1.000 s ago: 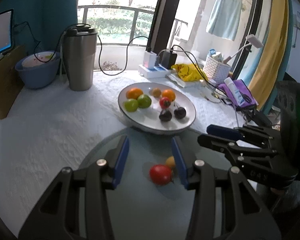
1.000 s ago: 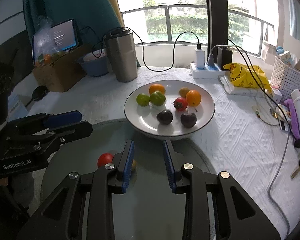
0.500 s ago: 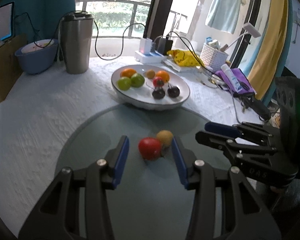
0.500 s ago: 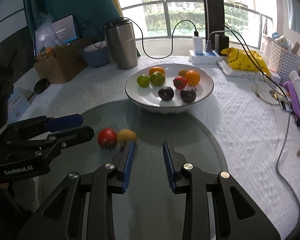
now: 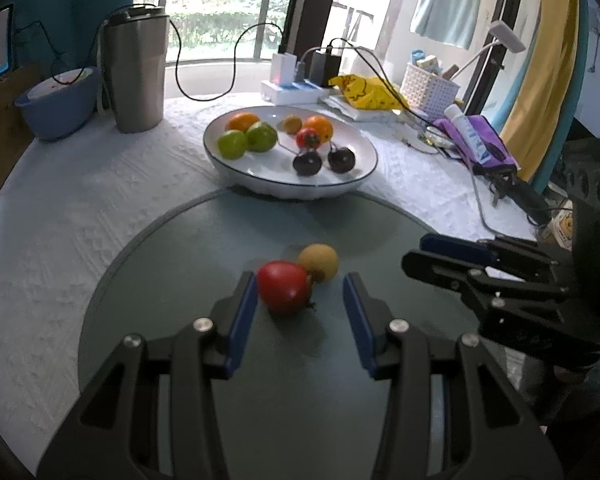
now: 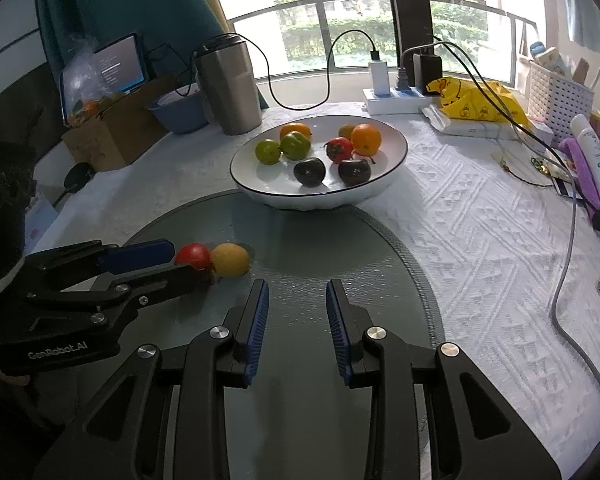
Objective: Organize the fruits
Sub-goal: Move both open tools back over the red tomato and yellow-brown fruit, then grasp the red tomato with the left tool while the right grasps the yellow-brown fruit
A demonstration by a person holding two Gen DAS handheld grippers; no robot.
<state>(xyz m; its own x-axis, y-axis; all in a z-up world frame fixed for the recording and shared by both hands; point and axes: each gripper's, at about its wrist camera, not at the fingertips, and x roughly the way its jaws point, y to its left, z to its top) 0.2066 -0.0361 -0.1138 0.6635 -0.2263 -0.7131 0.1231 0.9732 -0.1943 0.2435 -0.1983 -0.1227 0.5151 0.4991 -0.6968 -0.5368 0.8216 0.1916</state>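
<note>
A red tomato point(image 5: 284, 286) and a small yellow fruit point(image 5: 319, 262) lie touching each other on a round grey glass mat point(image 5: 180, 280). My left gripper point(image 5: 300, 280) is open, low over the mat, with the tomato between its blue pads and close to the left pad. In the right wrist view the left gripper point(image 6: 180, 260) straddles the tomato point(image 6: 194, 255), and the yellow fruit point(image 6: 230, 259) sits just right of it. My right gripper point(image 6: 298, 286) hovers beside them, jaws narrowly apart with nothing between. A white bowl point(image 5: 268, 168) behind the mat holds several fruits.
A steel tumbler point(image 5: 138, 76) and a blue basin point(image 5: 56, 108) stand at the back left. A power strip with chargers point(image 6: 396, 92), a yellow bag point(image 6: 476, 100), a white basket point(image 6: 560, 88) and a grey cable point(image 6: 568, 272) crowd the right side.
Both grippers have sunk closer to the mat. The left gripper's fingers have come down around the tomato. Neither jaw opening has changed.
</note>
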